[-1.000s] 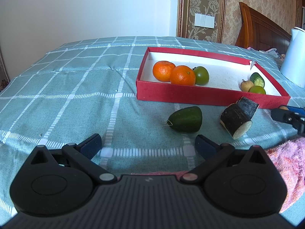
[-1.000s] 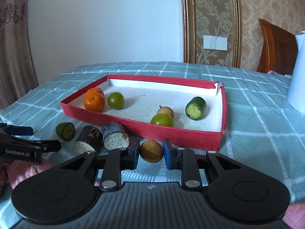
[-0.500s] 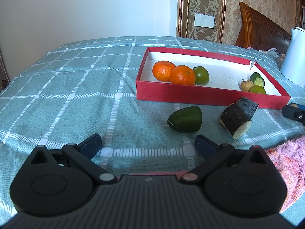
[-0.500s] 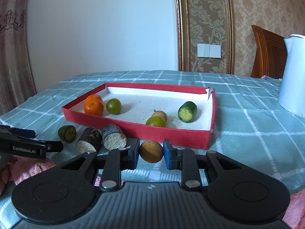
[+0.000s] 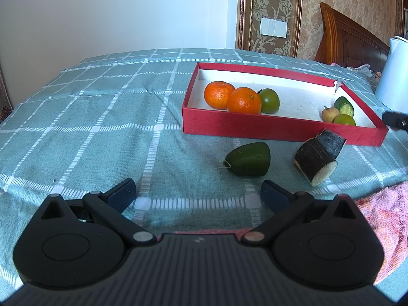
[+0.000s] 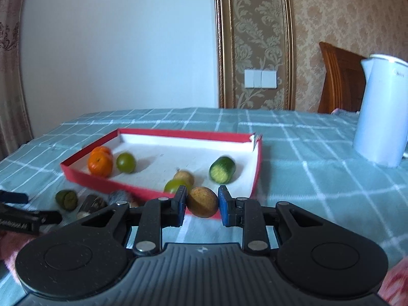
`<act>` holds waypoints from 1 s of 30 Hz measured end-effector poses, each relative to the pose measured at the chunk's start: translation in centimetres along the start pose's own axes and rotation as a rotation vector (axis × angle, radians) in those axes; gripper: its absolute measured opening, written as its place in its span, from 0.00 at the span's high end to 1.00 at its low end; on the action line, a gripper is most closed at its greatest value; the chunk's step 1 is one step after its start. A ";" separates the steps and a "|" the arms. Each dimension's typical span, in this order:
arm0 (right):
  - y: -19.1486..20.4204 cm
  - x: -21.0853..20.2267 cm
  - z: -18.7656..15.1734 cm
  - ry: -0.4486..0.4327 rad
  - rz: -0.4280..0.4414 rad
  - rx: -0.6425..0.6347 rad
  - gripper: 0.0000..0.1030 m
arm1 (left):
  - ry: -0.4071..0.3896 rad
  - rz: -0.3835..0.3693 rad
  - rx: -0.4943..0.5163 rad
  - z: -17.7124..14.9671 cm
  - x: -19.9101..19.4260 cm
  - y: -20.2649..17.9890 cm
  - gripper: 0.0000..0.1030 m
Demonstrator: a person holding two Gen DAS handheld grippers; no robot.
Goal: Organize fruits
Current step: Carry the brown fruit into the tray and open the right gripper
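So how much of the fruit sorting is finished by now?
Well over half. Already in the red box: two oranges, a green fruit, a cucumber piece, a small brown fruit and a lime. The right tool grips another brown fruit. A green piece and two dark chunks lie on the cloth; the left tool is open, empty.

2 oranges (image 5: 219,98), 2 green citrus (image 5: 269,100), 2 brown fruits (image 6: 202,201), 2 cucumber pcs (image 5: 248,159), 2 dark cane pcs (image 5: 315,160), 1 tray (image 5: 255,129).
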State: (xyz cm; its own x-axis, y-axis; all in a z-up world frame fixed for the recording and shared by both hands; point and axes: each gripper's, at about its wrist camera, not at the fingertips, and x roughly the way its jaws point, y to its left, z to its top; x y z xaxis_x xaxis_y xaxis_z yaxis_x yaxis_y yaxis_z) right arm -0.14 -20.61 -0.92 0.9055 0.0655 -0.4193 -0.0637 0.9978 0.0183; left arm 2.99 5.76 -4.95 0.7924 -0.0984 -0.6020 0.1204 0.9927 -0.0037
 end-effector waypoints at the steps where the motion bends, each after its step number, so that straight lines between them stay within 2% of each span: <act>1: -0.1 0.4 0.3 0.001 -0.006 -0.002 0.75 | 0.000 0.000 0.000 0.0 0.0 0.0 0.00; 18: -0.7 6.6 1.6 0.123 -0.050 -0.007 0.75 | 0.000 0.000 0.000 0.0 0.0 0.0 0.00; 30: -0.4 8.7 1.3 0.182 -0.071 -0.012 0.75 | 0.000 0.001 0.001 0.0 0.0 0.0 0.00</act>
State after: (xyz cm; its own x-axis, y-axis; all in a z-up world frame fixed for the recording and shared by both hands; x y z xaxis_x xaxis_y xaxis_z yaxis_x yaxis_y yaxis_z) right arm 8.28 -20.45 -3.35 0.8174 -0.0087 -0.5760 -0.0086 0.9996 -0.0273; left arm 2.98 5.73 -4.93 0.7923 -0.0978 -0.6023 0.1205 0.9927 -0.0028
